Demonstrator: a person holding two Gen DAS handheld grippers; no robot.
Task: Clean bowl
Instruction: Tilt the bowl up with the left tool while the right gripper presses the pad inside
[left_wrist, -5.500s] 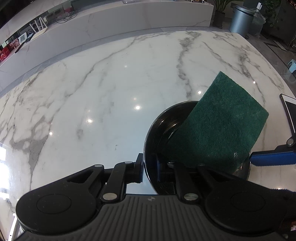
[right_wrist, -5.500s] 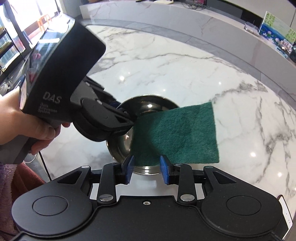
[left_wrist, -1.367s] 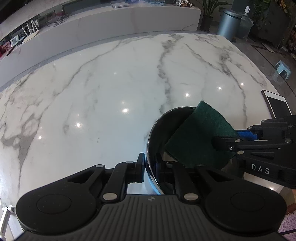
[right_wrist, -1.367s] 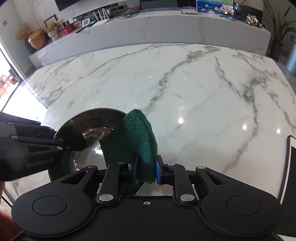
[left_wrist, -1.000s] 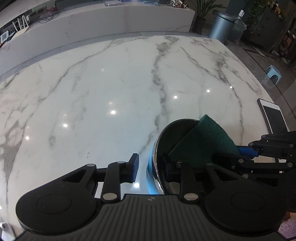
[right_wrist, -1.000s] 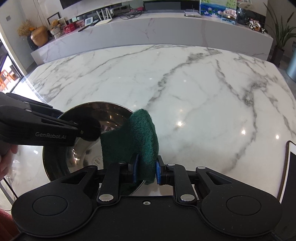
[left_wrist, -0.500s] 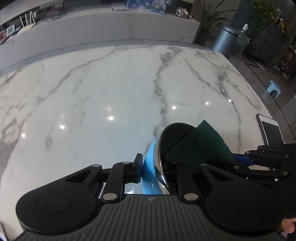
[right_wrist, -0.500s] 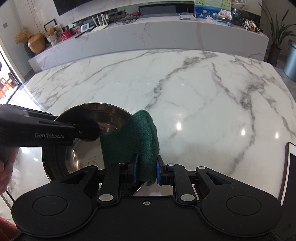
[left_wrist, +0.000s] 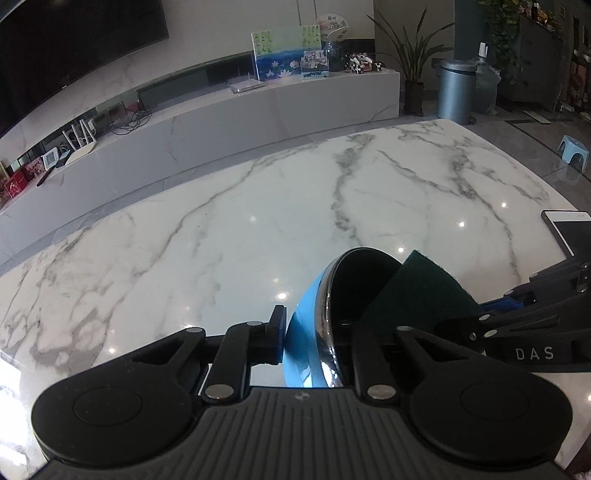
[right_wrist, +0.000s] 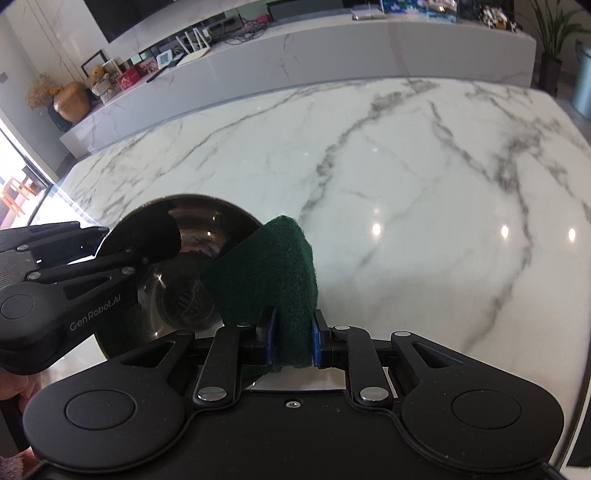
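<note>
A bowl (left_wrist: 310, 332) with a light blue outside and a shiny steel inside is tipped up on its side above the marble table (left_wrist: 221, 229). My left gripper (left_wrist: 314, 339) is shut on its near rim, one finger outside and one inside. In the right wrist view the bowl's steel inside (right_wrist: 177, 288) faces the camera, with the left gripper (right_wrist: 147, 258) clamped on its left rim. My right gripper (right_wrist: 291, 339) is shut on a folded dark green scouring pad (right_wrist: 269, 273). The pad (left_wrist: 417, 291) rests against the bowl's right rim and reaches into it.
A phone or tablet (left_wrist: 567, 229) lies at the table's right edge. Behind the table runs a long marble bench (left_wrist: 258, 107) with pictures and small items. A grey bin (left_wrist: 456, 88) and a potted plant (left_wrist: 413, 62) stand on the floor beyond.
The left gripper closed on the bowl's rim, then lifted and tilted the bowl further up, so its blue outside shows more. The right gripper kept the pad against the bowl's inside.
</note>
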